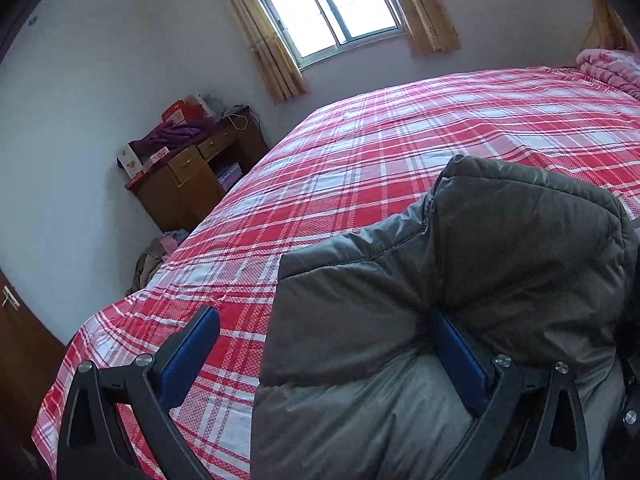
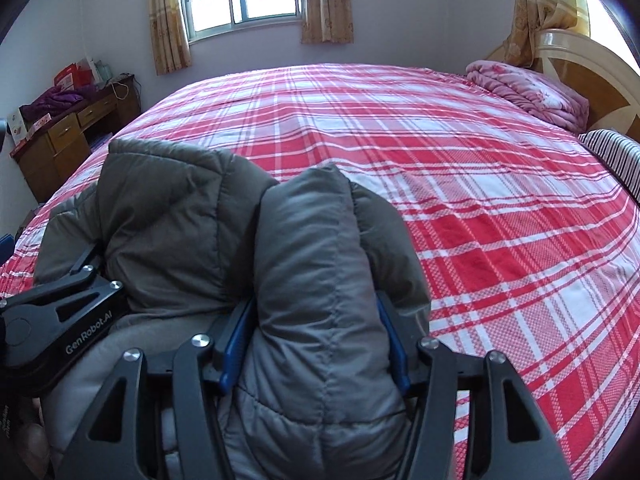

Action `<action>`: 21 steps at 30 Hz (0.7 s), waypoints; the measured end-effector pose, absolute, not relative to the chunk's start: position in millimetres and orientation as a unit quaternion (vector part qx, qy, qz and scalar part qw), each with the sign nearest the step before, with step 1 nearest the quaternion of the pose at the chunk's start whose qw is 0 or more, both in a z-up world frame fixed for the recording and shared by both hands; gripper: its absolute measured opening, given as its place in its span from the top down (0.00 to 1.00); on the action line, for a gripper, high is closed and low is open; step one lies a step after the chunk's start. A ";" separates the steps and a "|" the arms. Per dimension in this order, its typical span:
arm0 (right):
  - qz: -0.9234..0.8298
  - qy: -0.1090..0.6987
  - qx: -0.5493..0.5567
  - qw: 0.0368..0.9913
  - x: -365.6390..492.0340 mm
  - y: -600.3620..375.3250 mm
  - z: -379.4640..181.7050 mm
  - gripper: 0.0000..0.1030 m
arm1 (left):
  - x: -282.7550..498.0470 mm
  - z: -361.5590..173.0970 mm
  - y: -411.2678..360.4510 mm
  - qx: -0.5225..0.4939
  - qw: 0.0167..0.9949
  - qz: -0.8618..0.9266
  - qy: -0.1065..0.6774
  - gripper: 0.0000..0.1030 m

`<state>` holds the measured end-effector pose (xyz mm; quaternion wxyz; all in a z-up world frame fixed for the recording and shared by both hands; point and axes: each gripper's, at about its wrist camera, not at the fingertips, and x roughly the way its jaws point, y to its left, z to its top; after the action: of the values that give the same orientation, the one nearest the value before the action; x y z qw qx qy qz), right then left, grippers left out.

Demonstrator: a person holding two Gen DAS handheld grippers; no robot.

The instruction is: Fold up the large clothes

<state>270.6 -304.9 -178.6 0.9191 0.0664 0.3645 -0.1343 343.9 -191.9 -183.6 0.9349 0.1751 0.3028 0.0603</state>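
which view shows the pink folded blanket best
The right wrist view: the pink folded blanket lies whole at the head of the bed, in front of the headboard. The left wrist view catches only its edge, cut off at the frame's right border.

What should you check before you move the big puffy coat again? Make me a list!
1. Right tool pinching the grey coat: ok, a thick fold sits between its blue pads.
2. Left tool gripping too: not ok, it stands wide open, one pad off the cloth.
3. Room on the plaid bed ahead: ok, bare sheet.
4. Pink blanket out of the way: ok, far by the headboard.
5. Coat's lower part lying flat: cannot tell, hidden.
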 end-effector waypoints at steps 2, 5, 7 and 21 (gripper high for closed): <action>-0.134 0.365 0.068 0.919 270.2 -305.1 -179.6 0.42 | 344.7 -185.0 -191.9 0.174 0.934 0.060 0.305 0.00; -0.137 0.367 0.067 0.918 271.6 -305.1 -181.2 0.42 | 348.0 -187.3 -192.0 0.173 0.932 0.058 0.314 0.00; -0.138 0.371 0.064 0.916 273.1 -304.3 -182.2 0.41 | 349.8 -188.3 -189.9 0.168 0.930 0.054 0.321 0.00; -0.136 0.387 0.062 0.910 277.4 -304.7 -184.9 0.38 | 357.0 -192.7 -184.8 0.148 0.929 0.043 0.337 0.00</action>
<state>277.4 -304.7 -184.9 0.9099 0.0625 0.3871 -0.1358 357.0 -184.8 -192.7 0.9288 0.1481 0.3369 0.0433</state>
